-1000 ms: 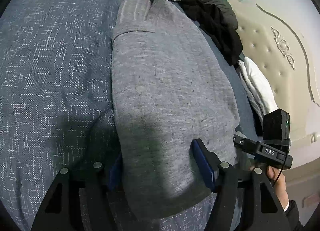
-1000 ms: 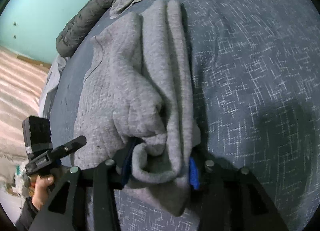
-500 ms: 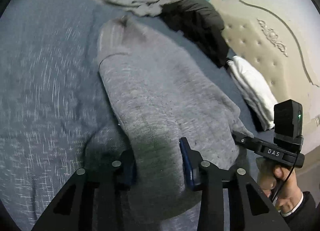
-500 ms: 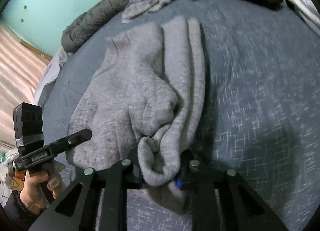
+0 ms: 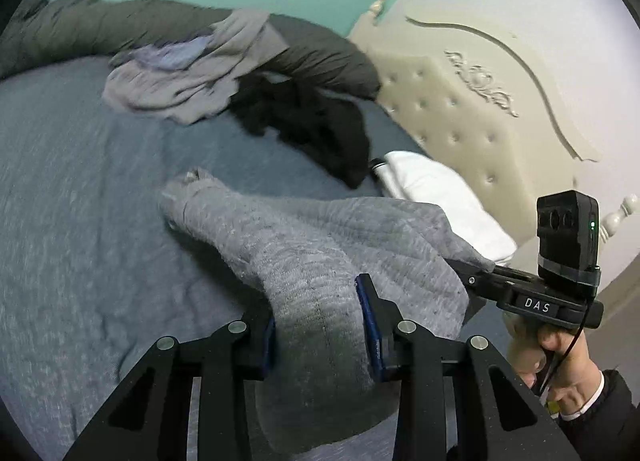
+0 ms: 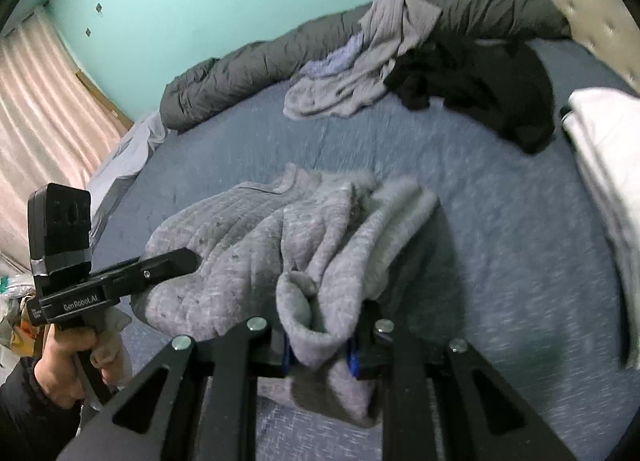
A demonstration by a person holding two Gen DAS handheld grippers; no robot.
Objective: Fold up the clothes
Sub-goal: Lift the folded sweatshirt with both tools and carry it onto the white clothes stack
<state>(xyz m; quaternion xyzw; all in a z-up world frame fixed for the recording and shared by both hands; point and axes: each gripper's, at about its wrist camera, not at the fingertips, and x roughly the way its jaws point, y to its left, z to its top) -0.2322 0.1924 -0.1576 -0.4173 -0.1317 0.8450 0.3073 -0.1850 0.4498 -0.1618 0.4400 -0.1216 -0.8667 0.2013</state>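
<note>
The left claw [image 5: 318,321] is clenched on a thick fold of the grey sweater [image 5: 320,245], cloth bulging between its blue pads [image 5: 366,317] and hanging below them. The right claw [image 6: 320,349] grips another bunched edge of the same sweater, its pads pressed into the cloth. From both claws the sweater slopes away and down to the blue bedspread [image 5: 80,221], its far end resting there, so the near part is lifted off the bed. In the left view the right claw shows just to the right, its tip buried in the sweater, a hand [image 5: 560,357] on its grip; in the right view the left claw sits to the left, held by the other hand [image 6: 68,365]. Further out lie a crumpled pale grey garment [image 5: 188,77] and a black garment [image 5: 312,121], touching. Behind them runs a dark duvet roll [image 6: 240,73]. To the right are folded white cloth [image 5: 440,189] and the tufted headboard [image 5: 460,109].
</note>
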